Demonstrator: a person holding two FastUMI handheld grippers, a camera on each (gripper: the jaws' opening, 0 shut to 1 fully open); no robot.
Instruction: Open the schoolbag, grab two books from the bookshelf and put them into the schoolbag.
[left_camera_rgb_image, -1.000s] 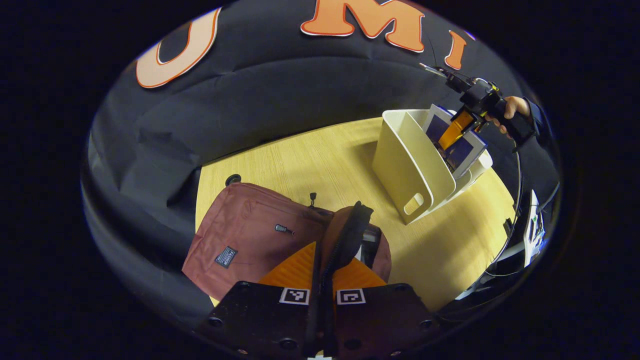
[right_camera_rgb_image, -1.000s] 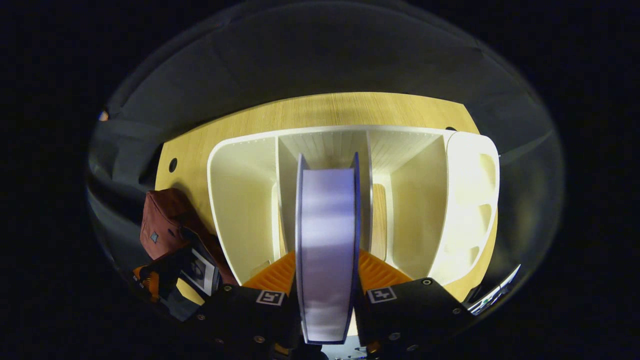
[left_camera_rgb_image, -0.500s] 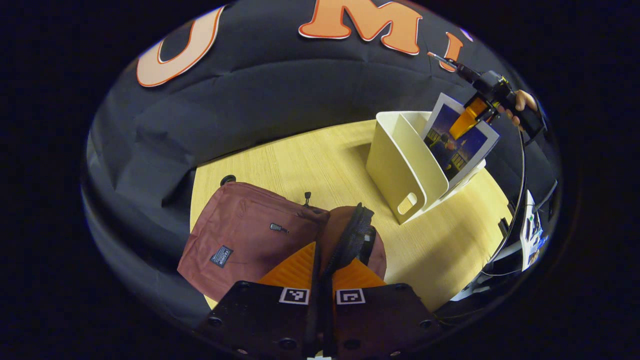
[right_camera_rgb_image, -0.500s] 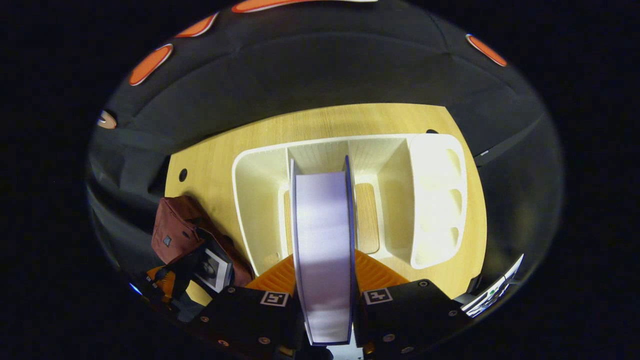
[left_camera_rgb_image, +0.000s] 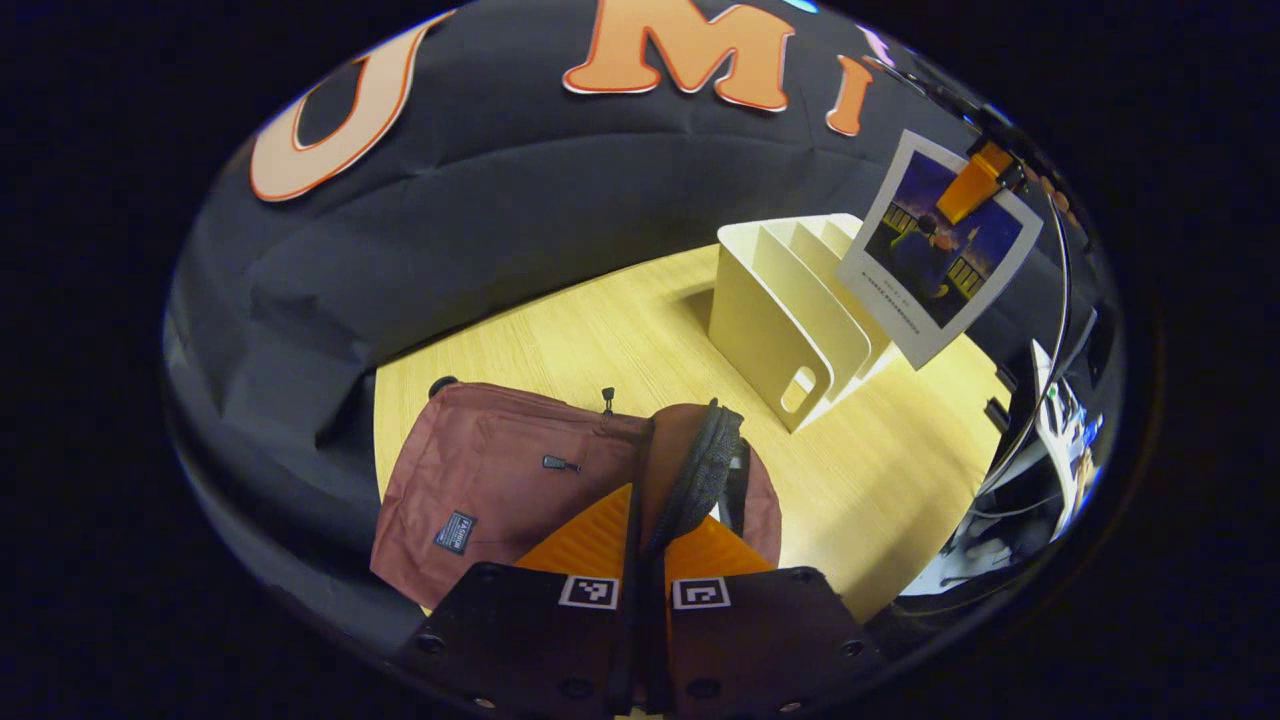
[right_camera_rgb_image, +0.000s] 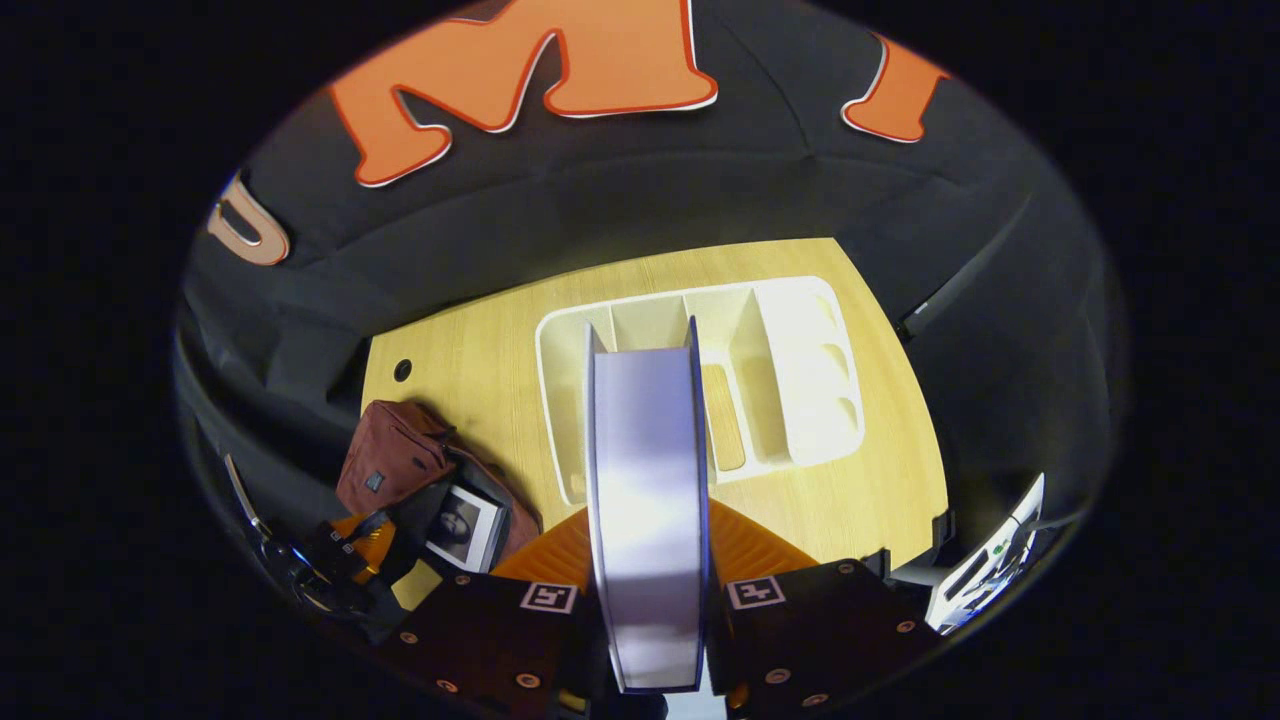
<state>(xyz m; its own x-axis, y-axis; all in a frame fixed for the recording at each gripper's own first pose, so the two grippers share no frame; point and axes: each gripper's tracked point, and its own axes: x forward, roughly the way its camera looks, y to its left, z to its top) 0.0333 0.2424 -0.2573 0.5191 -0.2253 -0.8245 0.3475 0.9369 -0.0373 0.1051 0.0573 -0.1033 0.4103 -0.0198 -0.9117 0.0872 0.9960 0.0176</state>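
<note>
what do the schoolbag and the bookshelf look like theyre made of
Schoolbag: matte reddish-brown woven fabric, judging by soft creases, stitched seams and zipper pulls. Bookshelf: probably moulded plastic, cream, smooth, slightly glossy, with thin rigid dividers and rounded cut-outs.

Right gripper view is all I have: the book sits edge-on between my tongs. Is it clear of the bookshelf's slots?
Observer: Yes. In the left gripper view the whole book hangs outside the bookshelf.
Operator: Is the bag held open?
Observer: The left tongs are shut on the schoolbag at its black zip edge, with the flap raised.
Operator: What faces that camera?
Observer: The book's cover, a dark-blue picture with a white border.
</note>
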